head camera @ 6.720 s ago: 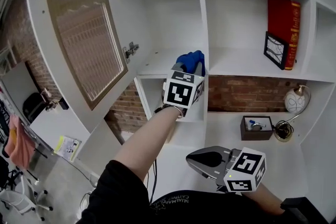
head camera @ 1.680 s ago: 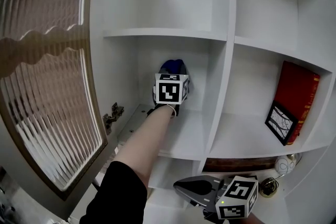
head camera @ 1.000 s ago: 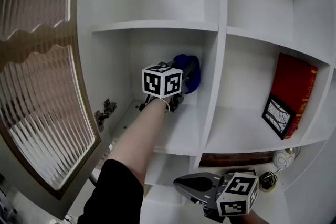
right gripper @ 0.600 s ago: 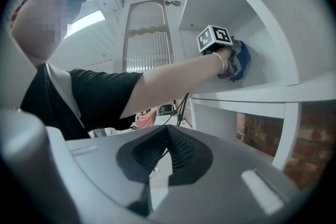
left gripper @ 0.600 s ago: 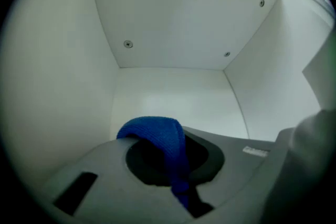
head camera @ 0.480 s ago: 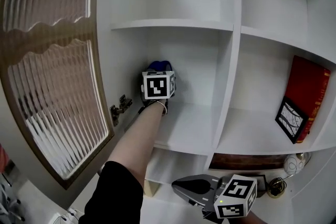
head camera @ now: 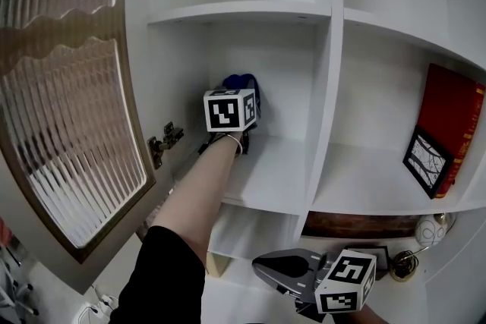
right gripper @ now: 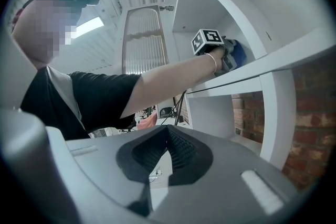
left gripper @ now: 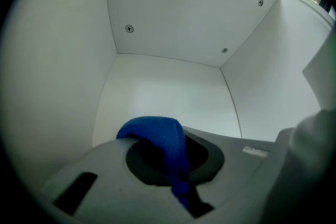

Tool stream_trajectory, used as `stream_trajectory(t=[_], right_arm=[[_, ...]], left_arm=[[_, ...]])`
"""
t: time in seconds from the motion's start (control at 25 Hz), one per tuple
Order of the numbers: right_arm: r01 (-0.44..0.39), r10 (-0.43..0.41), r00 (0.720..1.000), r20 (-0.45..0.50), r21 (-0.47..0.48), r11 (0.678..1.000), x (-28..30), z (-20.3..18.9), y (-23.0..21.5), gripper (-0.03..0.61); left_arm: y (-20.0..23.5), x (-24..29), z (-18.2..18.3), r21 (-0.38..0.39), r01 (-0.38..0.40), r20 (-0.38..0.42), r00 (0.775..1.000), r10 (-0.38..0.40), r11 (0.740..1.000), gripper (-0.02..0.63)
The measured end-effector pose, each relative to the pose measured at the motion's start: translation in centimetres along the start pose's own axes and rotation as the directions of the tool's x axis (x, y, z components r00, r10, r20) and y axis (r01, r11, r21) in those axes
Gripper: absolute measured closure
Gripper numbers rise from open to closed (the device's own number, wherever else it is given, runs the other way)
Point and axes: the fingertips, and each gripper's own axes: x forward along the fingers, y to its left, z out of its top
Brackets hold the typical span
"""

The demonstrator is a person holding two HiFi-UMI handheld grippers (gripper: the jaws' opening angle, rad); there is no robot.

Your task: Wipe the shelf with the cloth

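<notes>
Blue cloth [left gripper: 157, 135], pinched in left hand-held gripper [left gripper: 181, 191], inside white shelf [left gripper: 163, 92].

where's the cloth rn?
Head view, left of centre: the blue cloth is pinched in the left claw, inside the left shelf compartment, close to its back wall.

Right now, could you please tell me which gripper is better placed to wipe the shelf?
Left. The left gripper is shut on the blue cloth, already inside the shelf compartment. The right gripper hangs empty lower down, outside that compartment.
</notes>
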Motion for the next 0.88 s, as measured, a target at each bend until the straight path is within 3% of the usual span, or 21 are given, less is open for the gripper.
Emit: stream_trajectory(t=[0.32,0.48,0.8,0.88], right_arm=[[-0.009,0.009,1.000,0.009,0.009,1.000,-0.5,-0.5,-0.3,0.569],[0.002,-0.003,1.000,0.018,0.016,1.000,-1.3,-0.8,-0.8,0.569],[0.015,-0.017,0.999,0.031,0.044,0.999,-1.9,-1.1,-1.4,0.569],[0.014,-0.015,1.000,0.027,0.045,0.999,-2.0,-1.2,-1.3,0.569]], left_arm=[[-6.6,1.5,-0.6,0.004,0.205,-0.024,0.978,-0.205,0.979,0.609],[-9.4,2.2,-0.7,0.030,0.242,-0.020,0.970,-0.242,0.970,0.607],[-13.0,2.7,-0.9,-0.061,0.379,-0.060,0.922,-0.382,0.923,0.607],[-12.7,2.4,-0.8,-0.060,0.371,-0.057,0.926,-0.374,0.927,0.607]])
